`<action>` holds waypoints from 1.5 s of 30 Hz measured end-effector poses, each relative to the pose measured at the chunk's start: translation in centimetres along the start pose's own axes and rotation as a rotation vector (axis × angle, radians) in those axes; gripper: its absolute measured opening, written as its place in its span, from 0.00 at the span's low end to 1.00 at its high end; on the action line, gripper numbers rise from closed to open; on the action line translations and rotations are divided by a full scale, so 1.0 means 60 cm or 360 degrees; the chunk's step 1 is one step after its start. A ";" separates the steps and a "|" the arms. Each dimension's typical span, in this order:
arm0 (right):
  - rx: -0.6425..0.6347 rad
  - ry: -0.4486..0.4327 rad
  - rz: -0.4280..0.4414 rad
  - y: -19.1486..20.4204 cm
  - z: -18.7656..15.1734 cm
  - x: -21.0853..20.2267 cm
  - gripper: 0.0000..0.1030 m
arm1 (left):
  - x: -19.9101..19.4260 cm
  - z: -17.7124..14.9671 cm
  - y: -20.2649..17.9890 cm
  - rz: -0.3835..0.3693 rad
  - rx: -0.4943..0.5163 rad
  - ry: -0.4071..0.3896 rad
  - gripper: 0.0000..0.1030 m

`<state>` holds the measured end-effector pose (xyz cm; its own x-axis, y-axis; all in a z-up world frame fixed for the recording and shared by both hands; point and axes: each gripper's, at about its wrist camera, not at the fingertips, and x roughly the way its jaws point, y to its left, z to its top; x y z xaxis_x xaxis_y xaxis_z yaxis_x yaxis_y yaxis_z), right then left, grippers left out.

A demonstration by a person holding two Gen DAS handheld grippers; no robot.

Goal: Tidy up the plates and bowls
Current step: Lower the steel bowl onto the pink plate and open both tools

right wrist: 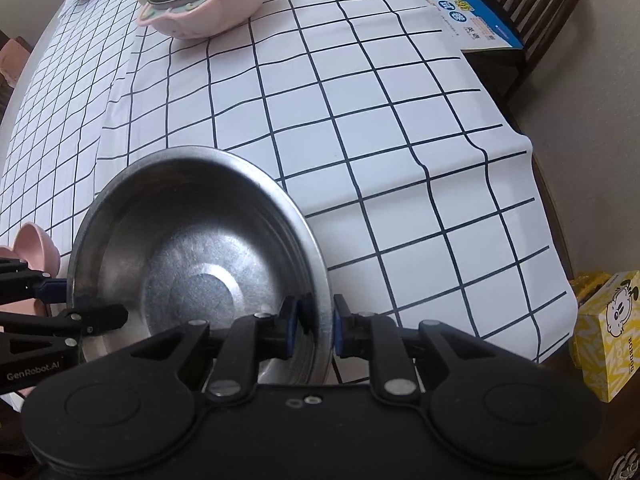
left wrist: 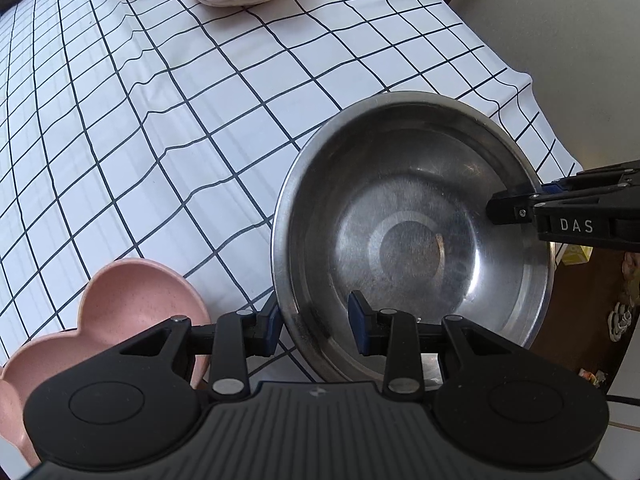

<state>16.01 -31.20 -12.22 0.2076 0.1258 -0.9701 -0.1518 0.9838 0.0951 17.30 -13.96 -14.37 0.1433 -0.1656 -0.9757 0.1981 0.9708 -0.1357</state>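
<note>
The left gripper (left wrist: 314, 326) marked "GenRobot.AI" straddles the rim of the steel bowl (left wrist: 412, 240) on the checked bench (left wrist: 160, 140), fingers spread, not pressing. Opposite, the right gripper (right wrist: 316, 330) marked "DAS" brackets the far rim, nearly touching it; whether it pinches is unclear.

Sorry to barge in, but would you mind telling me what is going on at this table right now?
A person is working two handheld grippers on a steel bowl at the near edge of the checked tablecloth. The left gripper and the right gripper each straddle the bowl's rim on opposite sides, one finger inside and one outside, with gaps still showing. A pink heart-shaped dish sits beside the bowl, and a pink bowl waits at the far end.
</note>
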 end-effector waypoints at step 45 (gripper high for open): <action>-0.0051 -0.0726 -0.0025 0.118 -0.064 -0.237 0.66 | -0.240 -0.047 0.017 0.0033 0.0036 -0.0723 0.54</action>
<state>8.27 -26.53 1.39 0.6132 0.1613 -0.7733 -0.1737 0.9825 0.0672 12.71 -10.09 -0.98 0.5575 -0.2103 -0.8031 0.2111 0.9715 -0.1079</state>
